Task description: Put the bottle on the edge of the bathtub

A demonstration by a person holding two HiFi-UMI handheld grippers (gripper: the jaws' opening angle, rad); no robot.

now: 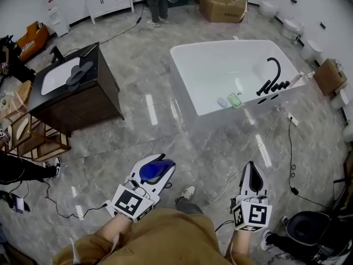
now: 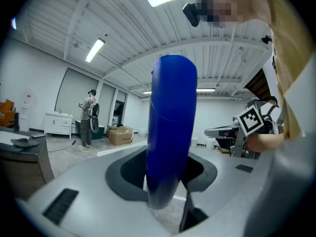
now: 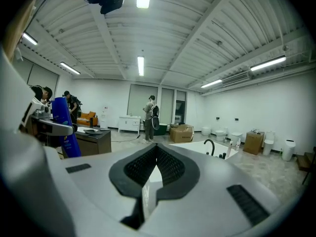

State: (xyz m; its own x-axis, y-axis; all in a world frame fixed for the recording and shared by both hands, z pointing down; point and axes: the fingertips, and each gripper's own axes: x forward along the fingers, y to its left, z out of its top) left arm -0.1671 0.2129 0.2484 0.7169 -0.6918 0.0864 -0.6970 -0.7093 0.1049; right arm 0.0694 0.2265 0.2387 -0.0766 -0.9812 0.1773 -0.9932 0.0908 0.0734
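In the lower left of the head view, the left gripper (image 1: 160,165) pinches a blue bottle (image 2: 170,127) between its jaws. The bottle fills the middle of the left gripper view. At lower right, the right gripper (image 1: 252,167) has its jaws pressed together on nothing. The white bathtub (image 1: 182,79) sits at upper right, well apart from the bottle.

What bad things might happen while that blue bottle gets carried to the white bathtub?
The left gripper holds the tall blue bottle near one end, so it might tip or slip out. A white cable lies on the floor before the white bathtub; feet might catch it. The tub's rim looks narrow, so the bottle might topple in.
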